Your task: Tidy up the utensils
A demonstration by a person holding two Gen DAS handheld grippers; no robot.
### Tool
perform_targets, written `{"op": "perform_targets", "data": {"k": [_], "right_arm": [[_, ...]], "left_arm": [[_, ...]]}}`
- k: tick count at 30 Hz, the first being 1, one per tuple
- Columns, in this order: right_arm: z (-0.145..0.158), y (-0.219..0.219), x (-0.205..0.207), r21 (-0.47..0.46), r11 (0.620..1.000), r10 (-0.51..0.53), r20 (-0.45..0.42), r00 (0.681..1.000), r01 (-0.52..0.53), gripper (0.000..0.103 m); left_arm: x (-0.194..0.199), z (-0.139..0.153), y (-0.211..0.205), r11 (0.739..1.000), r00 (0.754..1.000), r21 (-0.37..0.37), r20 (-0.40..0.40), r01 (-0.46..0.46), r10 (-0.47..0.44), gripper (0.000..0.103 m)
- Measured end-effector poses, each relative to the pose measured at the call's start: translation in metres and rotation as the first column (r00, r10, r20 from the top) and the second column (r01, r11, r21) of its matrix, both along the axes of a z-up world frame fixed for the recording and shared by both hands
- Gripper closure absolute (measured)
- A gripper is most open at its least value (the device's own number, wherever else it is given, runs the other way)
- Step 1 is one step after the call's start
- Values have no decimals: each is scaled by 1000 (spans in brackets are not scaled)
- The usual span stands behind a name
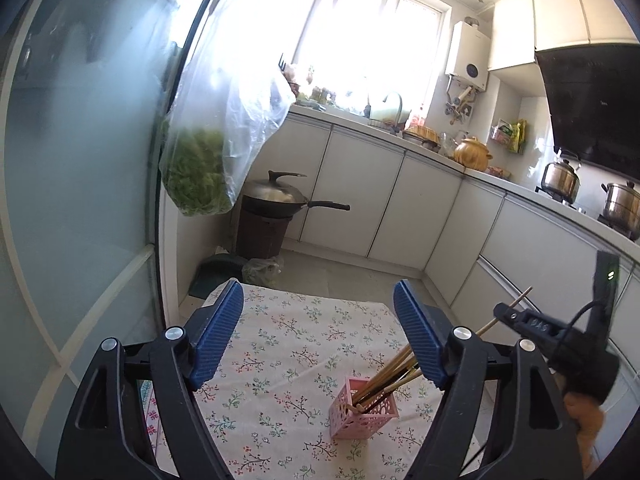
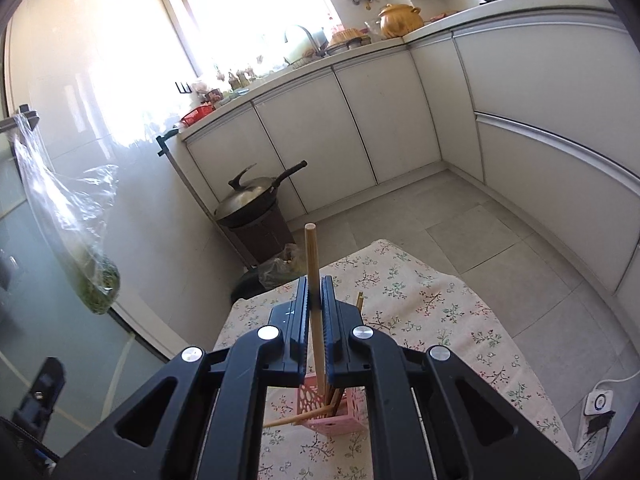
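A pink lattice utensil holder (image 1: 362, 410) stands on the floral tablecloth (image 1: 288, 344) and holds several chopsticks that lean to the right. My left gripper (image 1: 320, 336) is open and empty, above the cloth to the left of the holder. My right gripper (image 2: 315, 312) is shut on a wooden chopstick (image 2: 313, 264), held nearly upright, its lower end reaching into the holder (image 2: 336, 412). The right gripper also shows in the left wrist view (image 1: 516, 314), above and right of the holder, with the chopstick (image 1: 520, 298) in it.
White kitchen cabinets (image 1: 360, 184) and a counter run along the back and right. A lidded wok (image 1: 276, 196) sits on a brown stand on the floor. A plastic bag of greens (image 1: 200, 168) hangs on a glass door at left. Pots (image 1: 560, 176) stand on the stove.
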State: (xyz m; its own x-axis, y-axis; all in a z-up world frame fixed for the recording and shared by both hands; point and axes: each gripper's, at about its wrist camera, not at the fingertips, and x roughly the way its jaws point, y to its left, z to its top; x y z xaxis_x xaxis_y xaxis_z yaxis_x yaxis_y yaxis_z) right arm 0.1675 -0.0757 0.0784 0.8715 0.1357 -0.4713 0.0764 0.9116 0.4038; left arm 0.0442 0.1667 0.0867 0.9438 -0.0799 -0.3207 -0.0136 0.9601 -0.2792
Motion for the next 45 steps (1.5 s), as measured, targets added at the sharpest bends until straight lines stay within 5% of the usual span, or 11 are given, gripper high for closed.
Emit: {"op": "perform_targets", "data": {"k": [4,6,7,14,19,25,32,36,45], "right_arm": [[-12,8,17,10,1000,12,7,1000,-12,90],[-13,10,17,32,999,23,4,1000,-23,63],[-10,10,12,35,999,19,24,1000,-20,60],[8,5,-29,-104,994,-34,40,999,38,59],[-4,-10,-57,-159,983,-100,-15,995,97,51],[-17,-34,-84,-152,981,-132,-69,989,120,39],[-21,-53,-128,-147,980,-150,-86,985,136,24],[-25,-58,-156,-135,978,-172,-78,982,160,11],[-25,-55,-194,-234,947,-232,-33,972,219,6]], "left_arm": [[1,-1,2,1000,1000,-4,-4,-10,10,25],[1,-1,1,1000,1000,1,-1,-15,15,24],[1,-1,1,1000,1000,0,-1,-16,16,24],[-2,-1,-19,1000,1000,21,-3,11,-11,20],[-6,-5,-57,994,1000,109,-13,22,-21,11],[-13,-15,-91,978,999,206,-40,-5,14,7],[-49,-15,-104,972,998,224,21,-69,66,7],[-60,-25,-117,943,987,307,-50,-131,154,7],[-87,-41,-135,948,993,315,-87,-45,76,7]]}}
